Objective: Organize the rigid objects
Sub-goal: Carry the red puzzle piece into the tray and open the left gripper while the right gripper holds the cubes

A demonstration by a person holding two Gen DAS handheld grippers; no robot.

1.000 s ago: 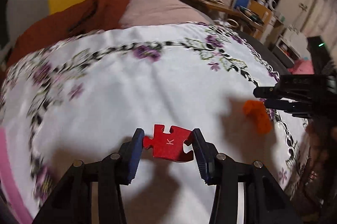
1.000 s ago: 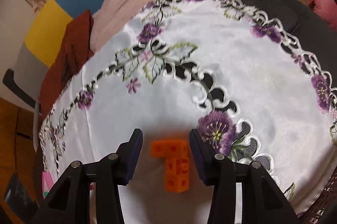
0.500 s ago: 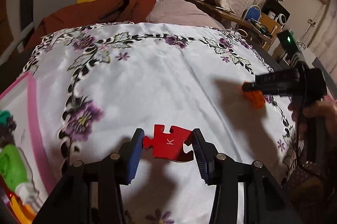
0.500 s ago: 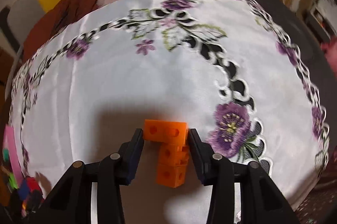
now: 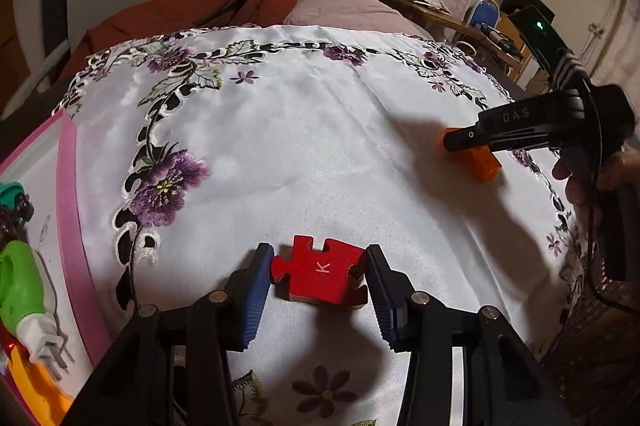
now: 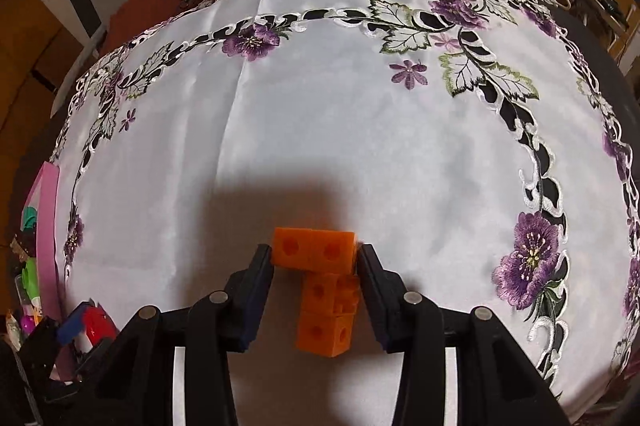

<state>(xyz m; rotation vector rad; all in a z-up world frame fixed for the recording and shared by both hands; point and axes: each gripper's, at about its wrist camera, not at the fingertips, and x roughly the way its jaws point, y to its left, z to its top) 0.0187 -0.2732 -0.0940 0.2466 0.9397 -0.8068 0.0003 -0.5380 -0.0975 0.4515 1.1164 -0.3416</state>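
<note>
A red puzzle piece (image 5: 320,276) marked K sits between the blue pads of my left gripper (image 5: 319,254), which is shut on it just above the white flowered tablecloth (image 5: 280,129). My right gripper (image 6: 314,252) is shut on an orange block (image 6: 322,310) made of linked cubes, its top bar pinched between the pads. In the left wrist view the right gripper (image 5: 460,139) holds the orange block (image 5: 486,165) near the cloth's right side, with a hand behind it. The left gripper (image 6: 94,322) shows at the lower left of the right wrist view.
A pink-rimmed tray (image 5: 68,209) lies at the cloth's left edge with a green plug-like item (image 5: 18,286) and other small toys in it. A brown garment (image 5: 208,9) and a pink cloth (image 5: 344,9) lie beyond the far edge, before a yellow and blue chair back.
The right gripper's pads closed onto the orange block and the gripper rolled and moved left with it. The left gripper carried the red piece leftward, bringing the pink tray into view.
</note>
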